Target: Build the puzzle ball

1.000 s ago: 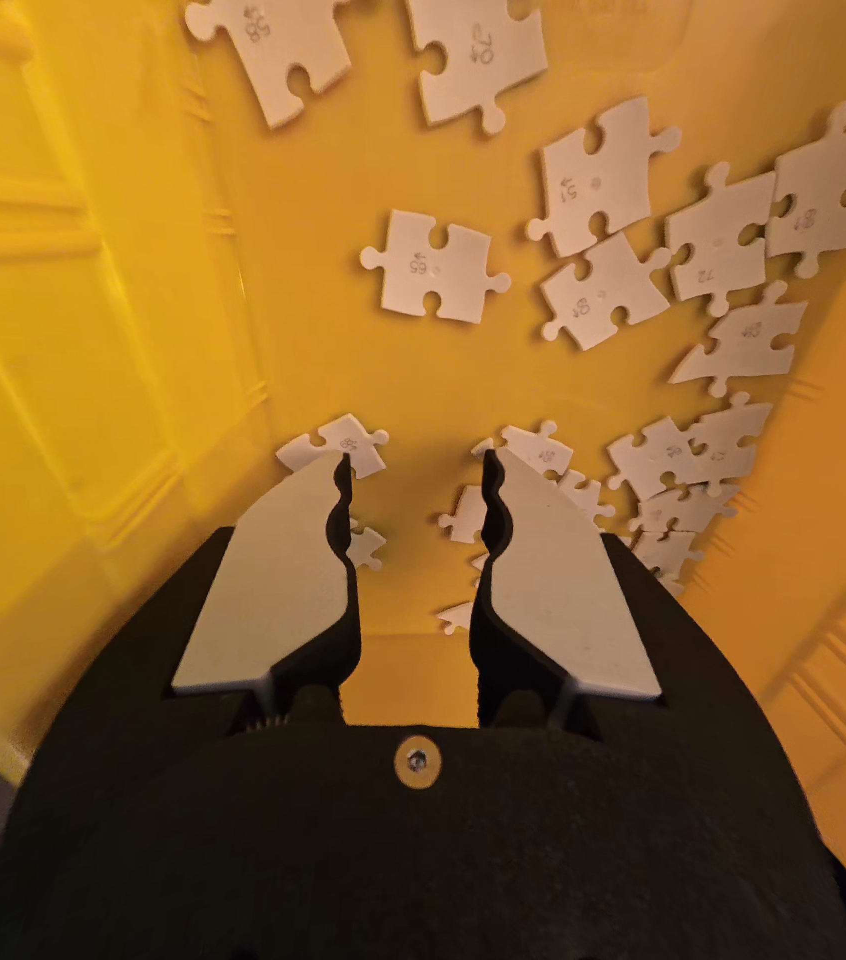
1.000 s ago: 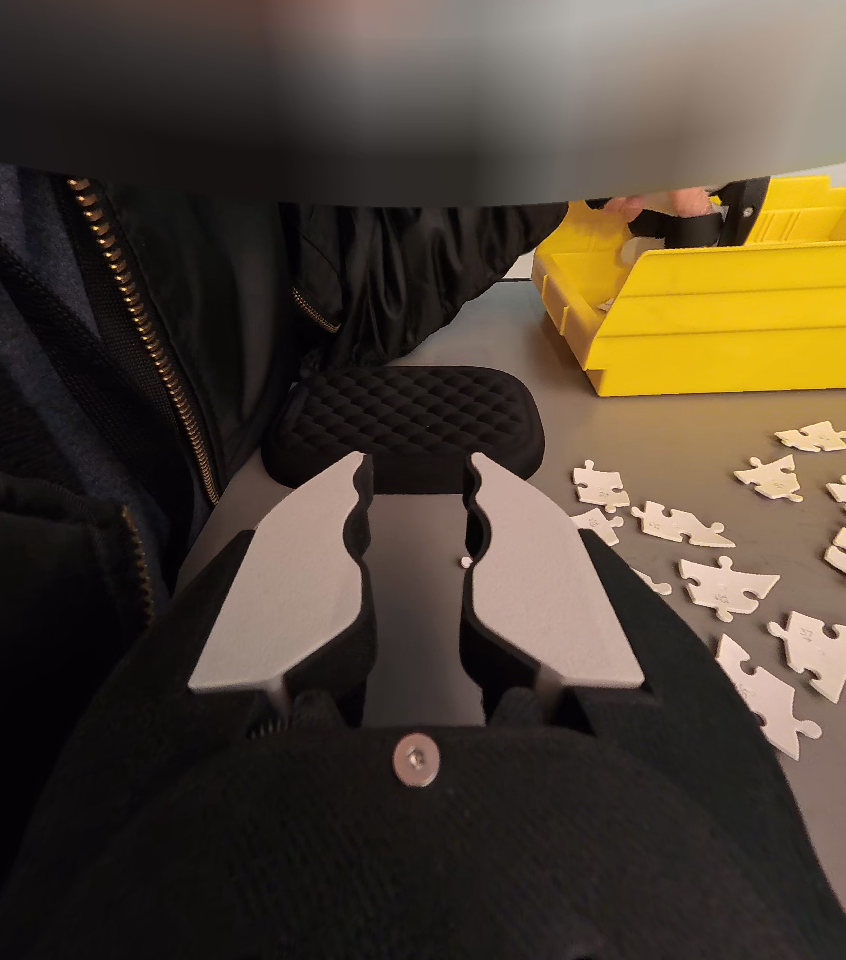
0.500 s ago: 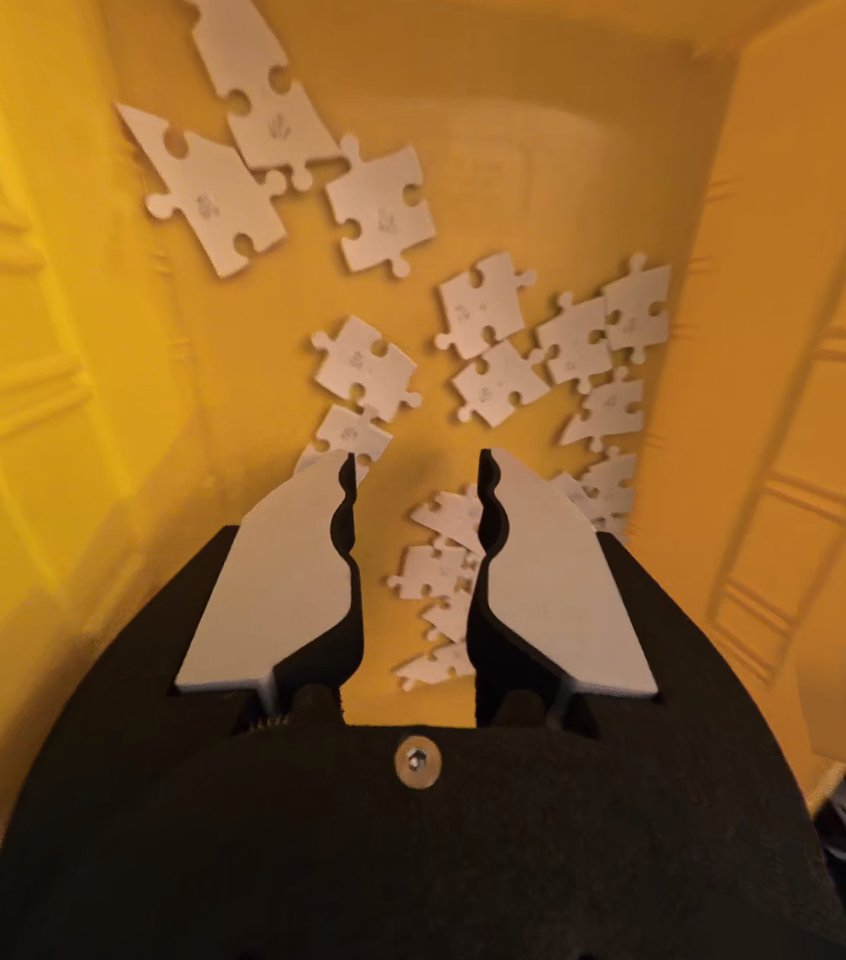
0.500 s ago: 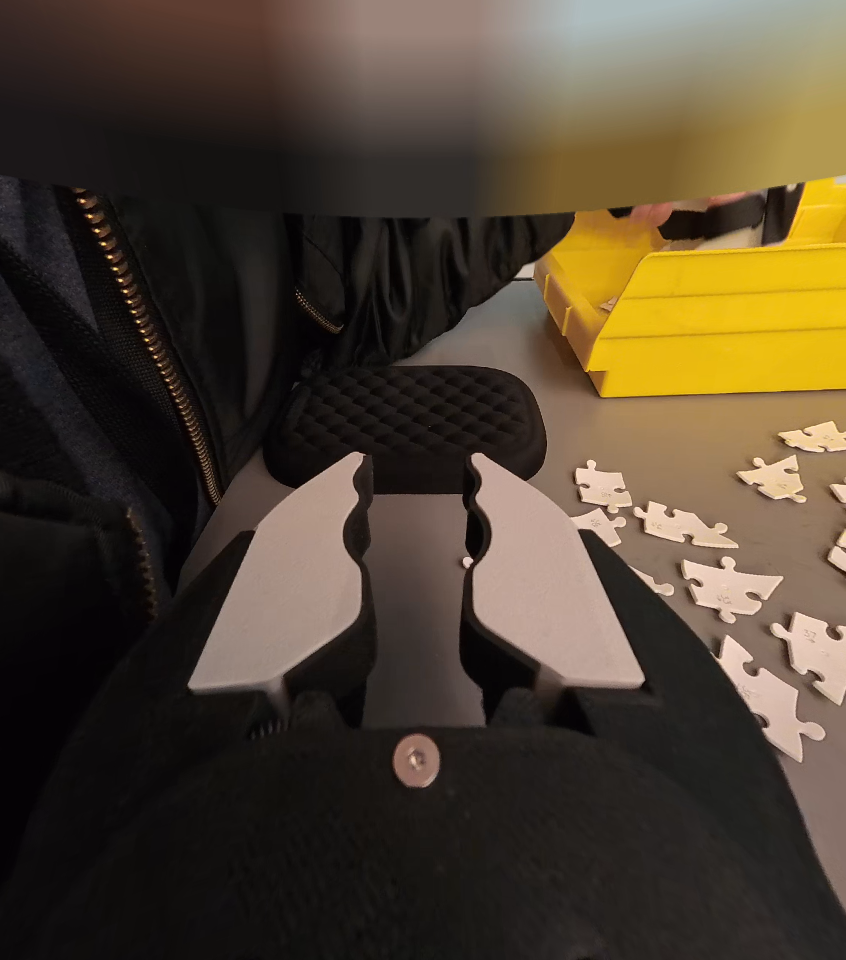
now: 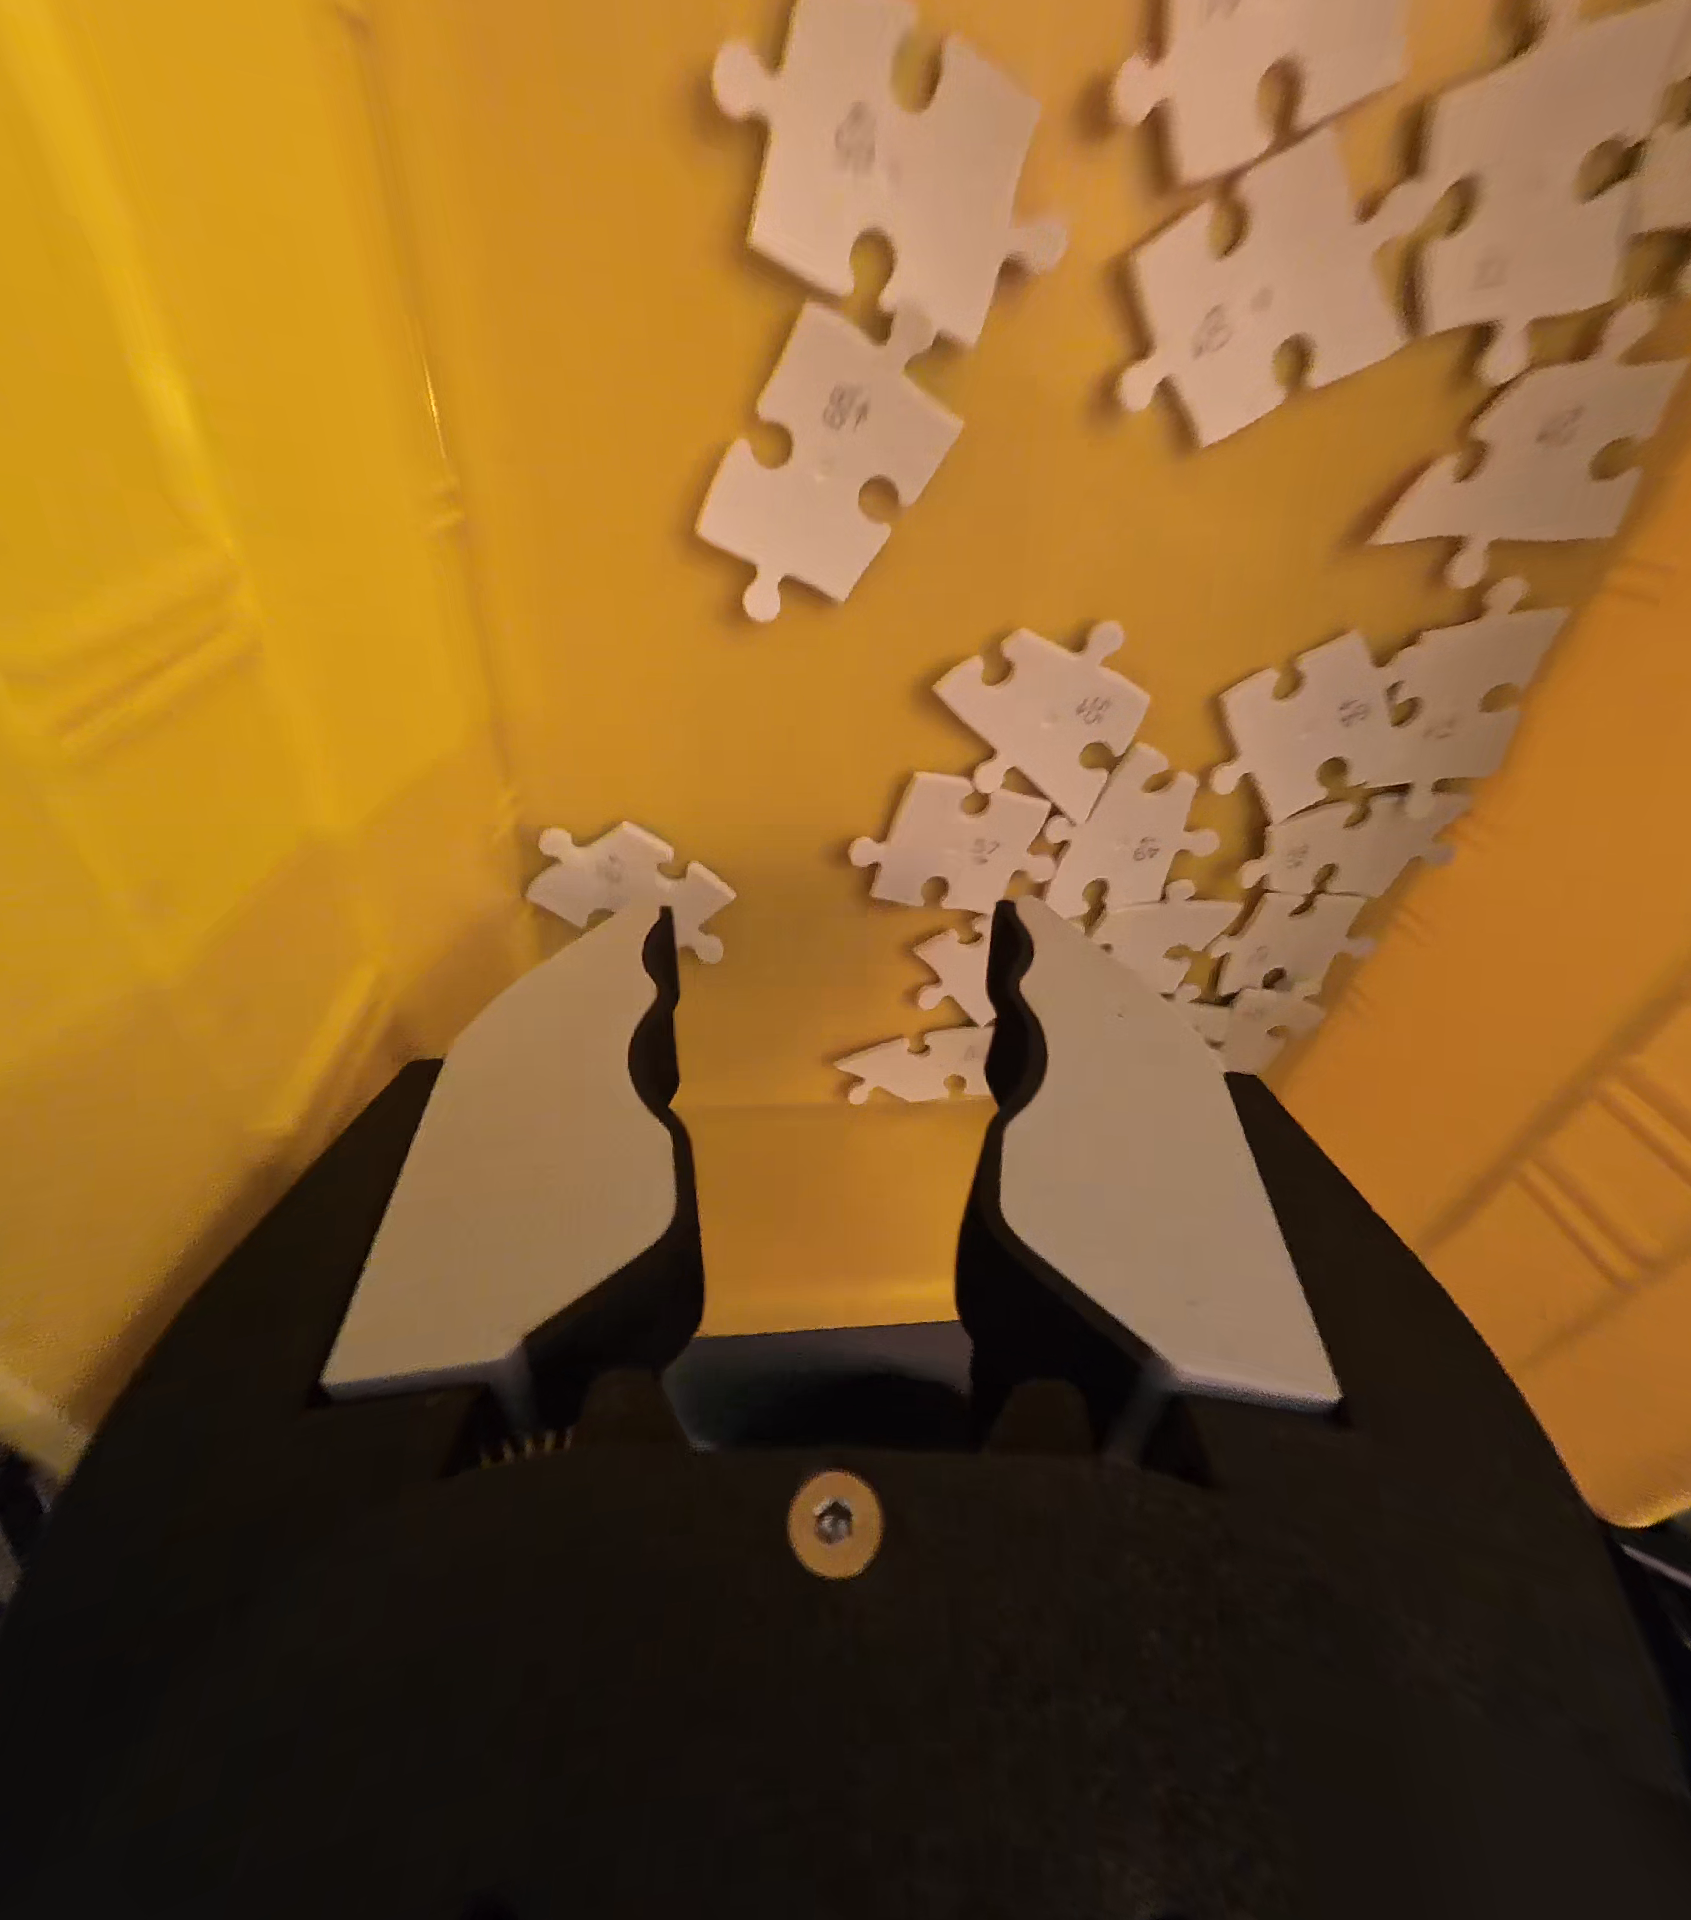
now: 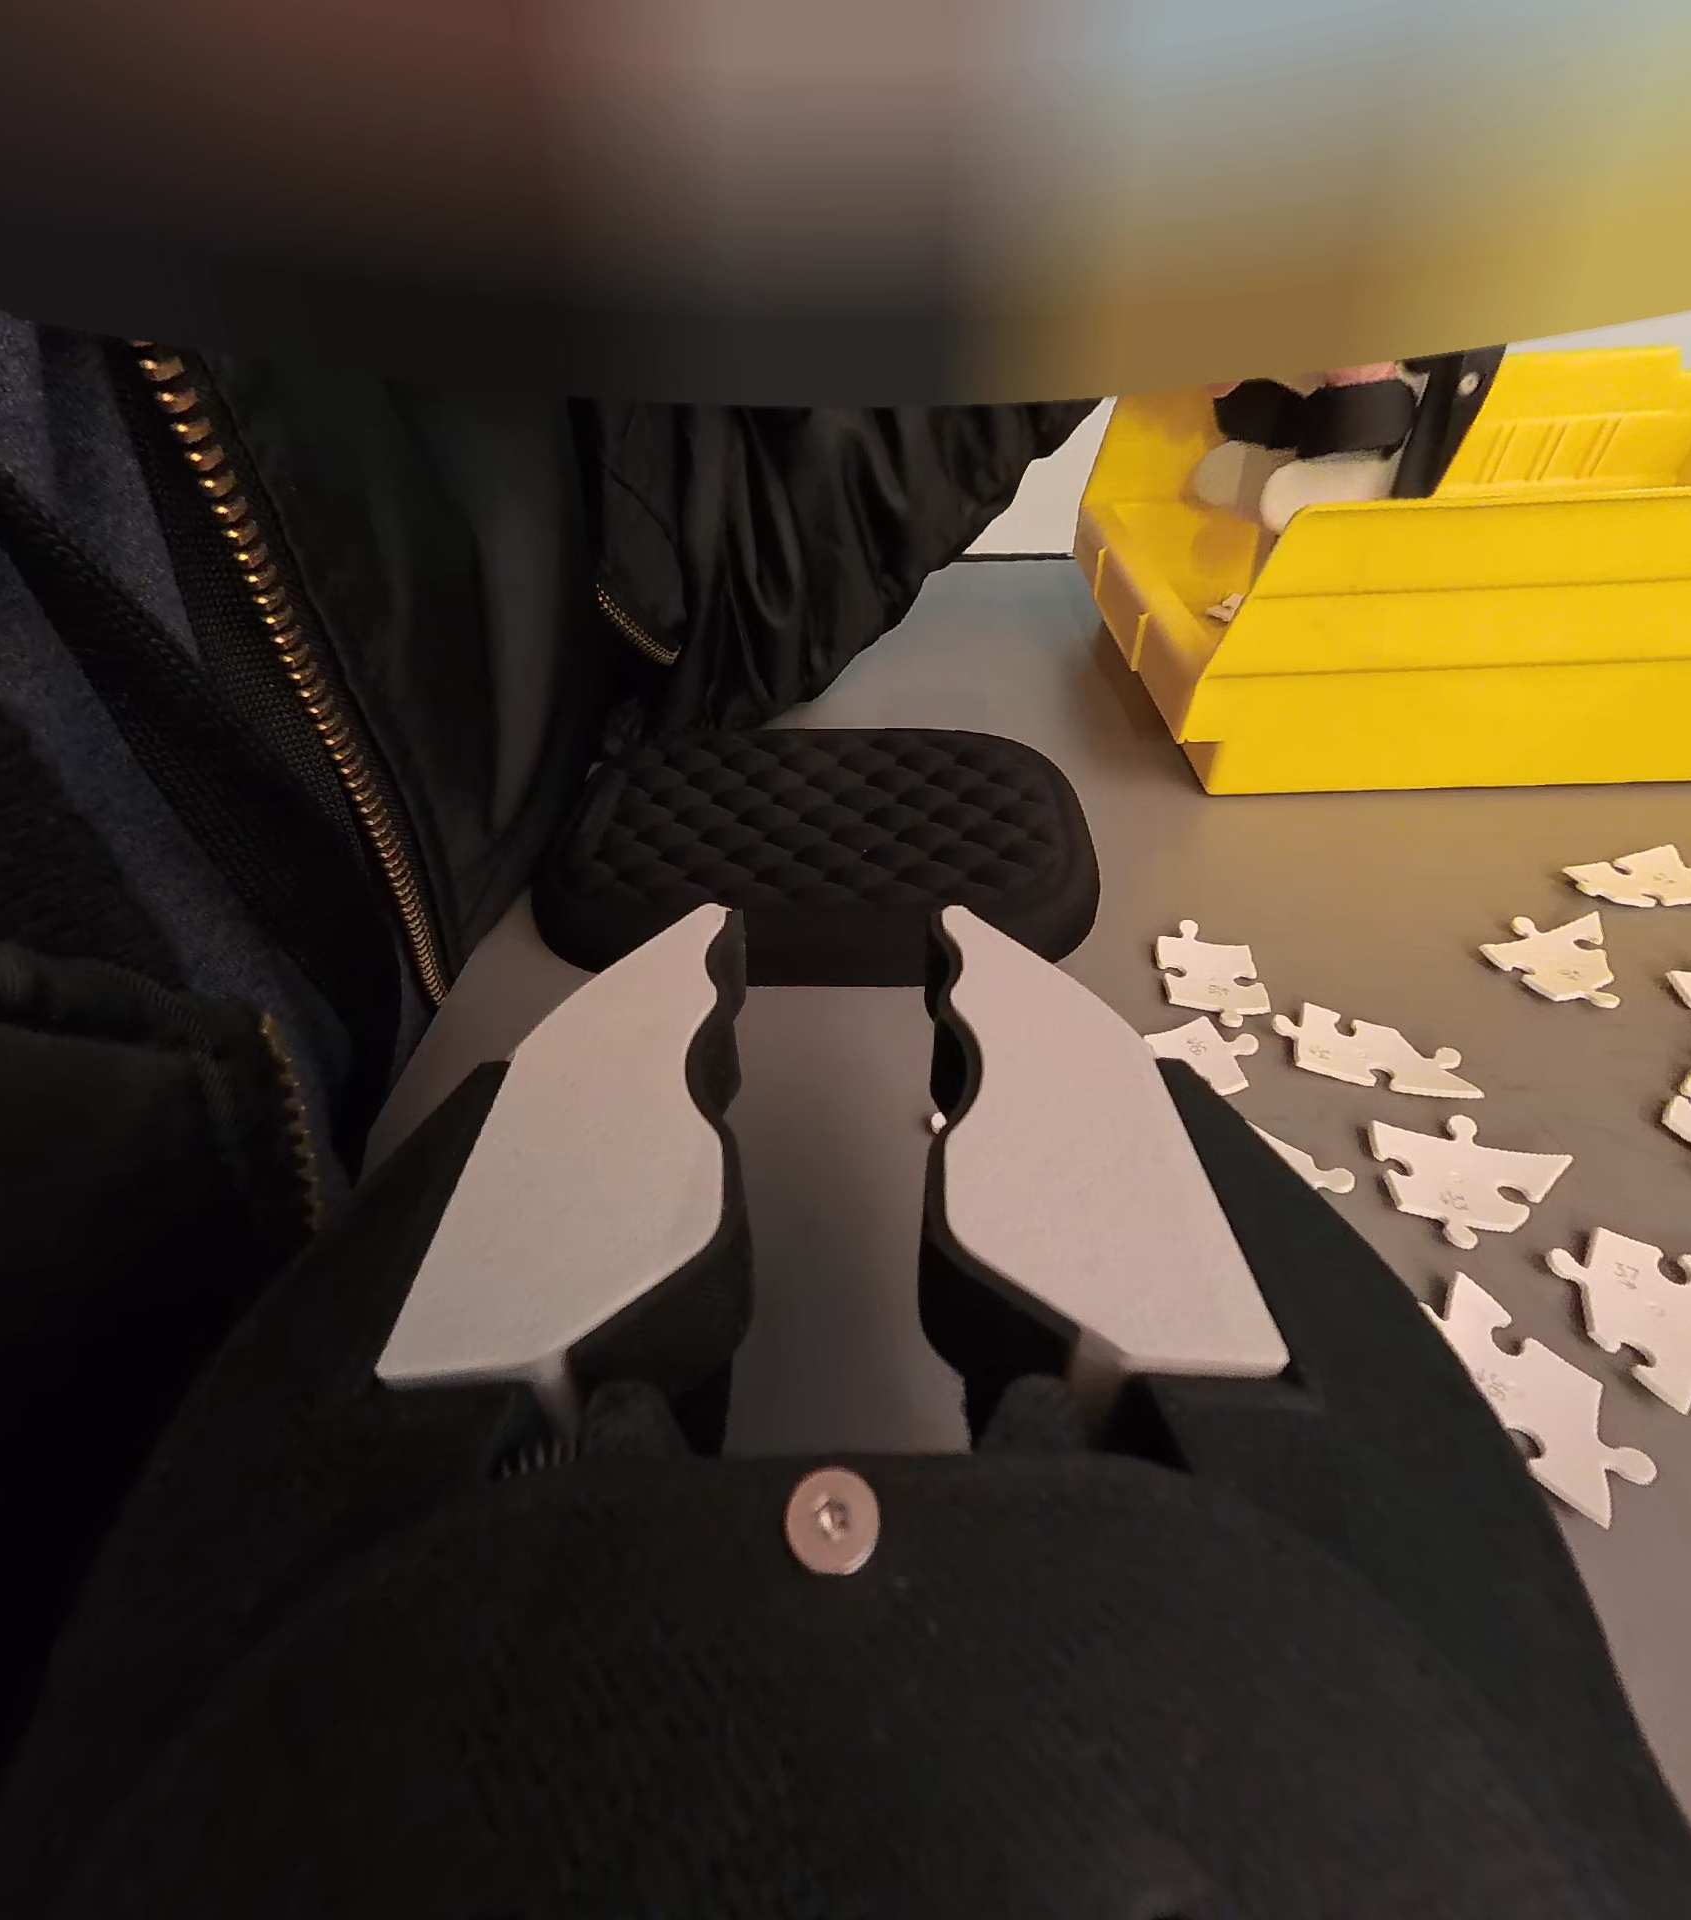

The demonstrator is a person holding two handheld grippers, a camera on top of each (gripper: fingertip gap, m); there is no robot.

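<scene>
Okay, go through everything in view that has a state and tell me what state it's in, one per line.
Left gripper: jaws open, empty, inside the bin.
Right gripper: jaws open, empty, over the table.
Yellow bin: open-topped, holding loose pieces.
Pieces in the bin: loose, white side up, some overlapping.
Pieces on the table: loose, scattered flat, unjoined.
Black quilted pad: flat on the table, bare.

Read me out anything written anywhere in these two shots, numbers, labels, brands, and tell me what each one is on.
Puzzle pieces in the bin: each has a small printed mark; I don't read writing out, and several are blurred.
Puzzle pieces on the table: the same small marks, mostly too small to read.
Yellow bin, grey table, black pad, left gripper, right gripper: no writing visible.
</scene>
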